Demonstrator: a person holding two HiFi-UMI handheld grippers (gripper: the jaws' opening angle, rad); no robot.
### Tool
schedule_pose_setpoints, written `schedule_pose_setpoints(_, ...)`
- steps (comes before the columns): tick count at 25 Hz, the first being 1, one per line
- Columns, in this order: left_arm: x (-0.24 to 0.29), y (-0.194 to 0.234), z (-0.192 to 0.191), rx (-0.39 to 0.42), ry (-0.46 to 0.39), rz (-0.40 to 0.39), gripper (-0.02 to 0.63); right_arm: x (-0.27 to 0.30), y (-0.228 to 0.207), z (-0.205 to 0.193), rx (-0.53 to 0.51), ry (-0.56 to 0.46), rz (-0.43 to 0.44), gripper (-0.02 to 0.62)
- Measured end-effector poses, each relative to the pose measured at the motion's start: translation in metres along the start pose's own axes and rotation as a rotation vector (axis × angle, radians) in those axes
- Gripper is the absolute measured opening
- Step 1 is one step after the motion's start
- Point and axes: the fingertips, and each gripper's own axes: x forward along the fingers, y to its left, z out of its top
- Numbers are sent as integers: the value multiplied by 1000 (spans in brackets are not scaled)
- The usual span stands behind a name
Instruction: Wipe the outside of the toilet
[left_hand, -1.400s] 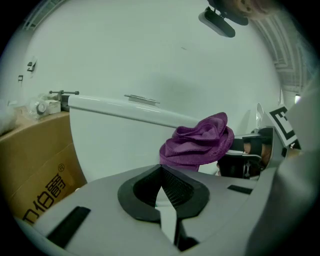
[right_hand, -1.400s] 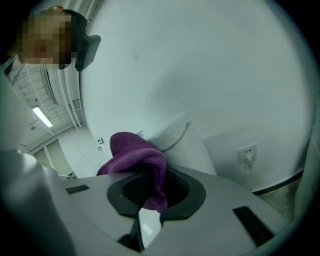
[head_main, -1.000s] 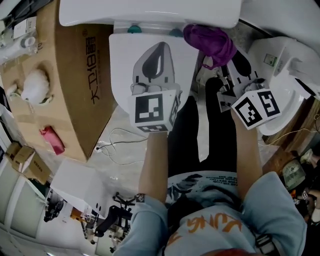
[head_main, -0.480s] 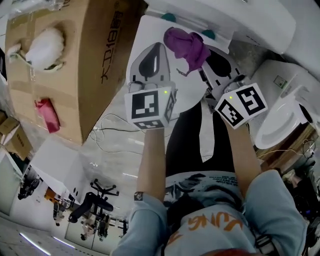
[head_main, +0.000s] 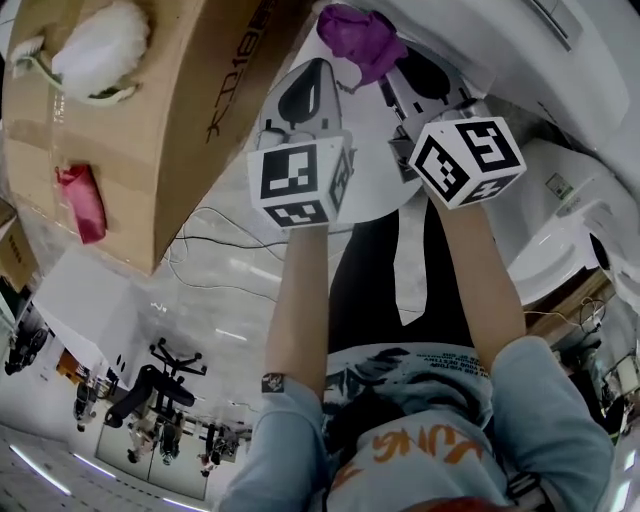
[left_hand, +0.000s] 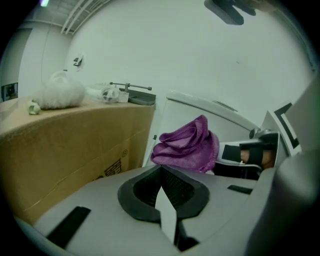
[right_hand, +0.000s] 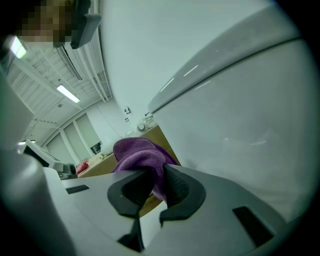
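- Both grippers and the cloth (head_main: 360, 40) now sit higher and further left in the head view than a second ago, carried forward over the toilet (right_hand: 240, 115).
- Right gripper (right_hand: 152, 182) is clamped on the purple cloth, which bunches up above its jaws.
- Left gripper (left_hand: 162, 187) has its jaws together on nothing and hangs just left of its partner.
- Step in hand, by my reading: bringing the cloth to the porcelain; wiping looks barely begun.
- Next move likely calls for pressing the bunched cloth flat against the white outer wall and sweeping along it while the grip holds.
- Right gripper view alone shows the toilet's curved wall rising close beside the cloth; whether they touch cannot be told.
- Left gripper view alone shows the cloth side-on, near the box (left_hand: 65, 145).
- Head view alone shows both arms and the box top, where a white fluffy thing and a pink thing lie.
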Motion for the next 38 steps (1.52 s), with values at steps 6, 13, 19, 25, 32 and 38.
schedule_pose_setpoints(6, 9, 11, -5, -25, 7, 10, 25, 36, -3, 5, -35, 1, -26, 60)
schedule_pose_setpoints(13, 16, 22, -8, -90, 8, 38, 25, 59, -22, 3, -20, 21, -114, 60)
schedule_pose_setpoints(19, 19, 14, -5, -80, 4, 32, 25, 51, -39, 2, 14, 9, -161, 60)
schedule_pose_setpoints(25, 18, 3, -8, -59, 16, 18, 25, 38, -46, 1, 43, -9, -168, 60)
schedule_pose_setpoints(32, 16, -9, -9, -49, 18, 4, 25, 22, -55, 0, 64, -14, -183, 60)
schedule_pose_setpoints(38, 16, -24, -14, 0, 35, -9, 25, -1, -66, -4, 99, -25, -204, 60)
